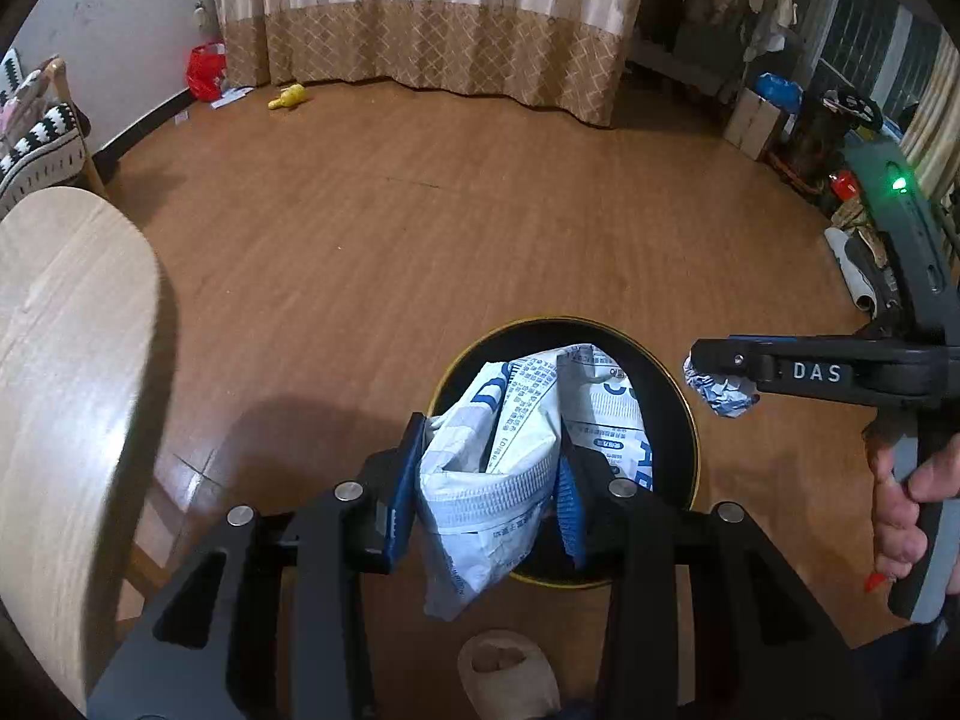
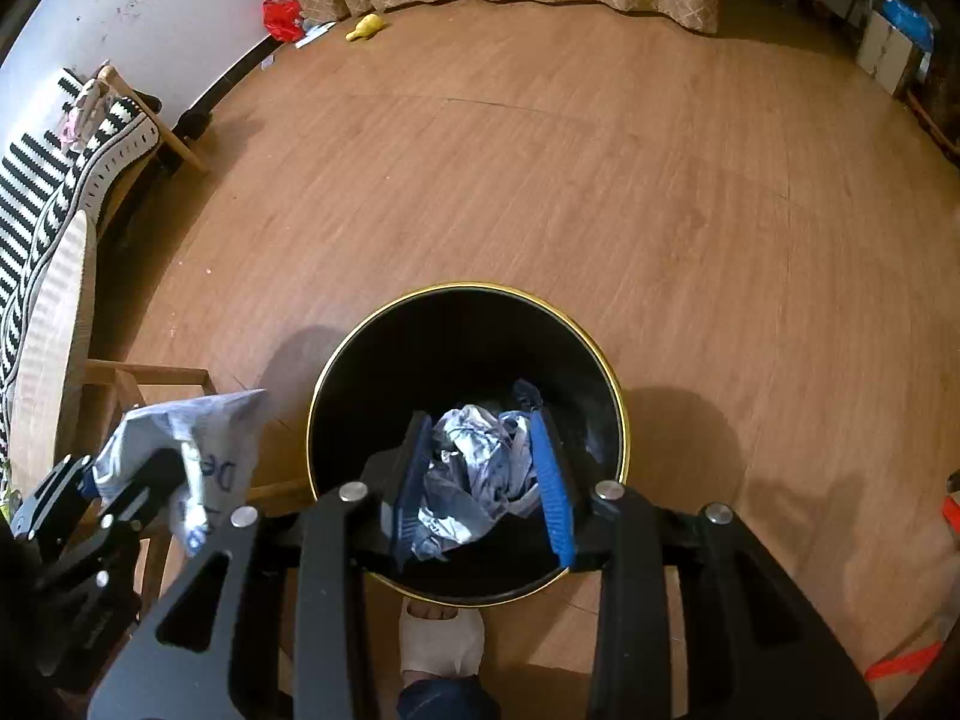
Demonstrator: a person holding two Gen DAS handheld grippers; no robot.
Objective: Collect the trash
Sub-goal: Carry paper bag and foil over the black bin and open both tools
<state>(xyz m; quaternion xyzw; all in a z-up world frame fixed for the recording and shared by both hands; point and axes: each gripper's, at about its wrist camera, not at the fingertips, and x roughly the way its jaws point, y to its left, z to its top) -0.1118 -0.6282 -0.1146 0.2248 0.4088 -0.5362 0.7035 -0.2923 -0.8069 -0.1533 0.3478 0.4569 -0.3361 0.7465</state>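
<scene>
A black trash bin with a gold rim (image 1: 678,372) (image 2: 612,384) stands on the wooden floor. My left gripper (image 1: 489,480) is shut on a white and blue printed plastic bag (image 1: 516,444) and holds it above the bin; the bag also shows at the left of the right wrist view (image 2: 198,450). My right gripper (image 2: 483,474) is shut on a crumpled white and blue wrapper (image 2: 474,474) directly over the bin's dark mouth. In the left wrist view the right gripper (image 1: 714,378) holds that wrapper (image 1: 723,393) beside the bin's right rim.
A light wooden table (image 1: 66,372) is at the left, with a striped-cushion chair (image 2: 54,180) behind it. A slippered foot (image 2: 441,639) stands just before the bin. A red bag (image 1: 207,69) and a yellow toy (image 1: 288,97) lie by the curtain. Boxes and clutter (image 1: 780,114) fill the right side.
</scene>
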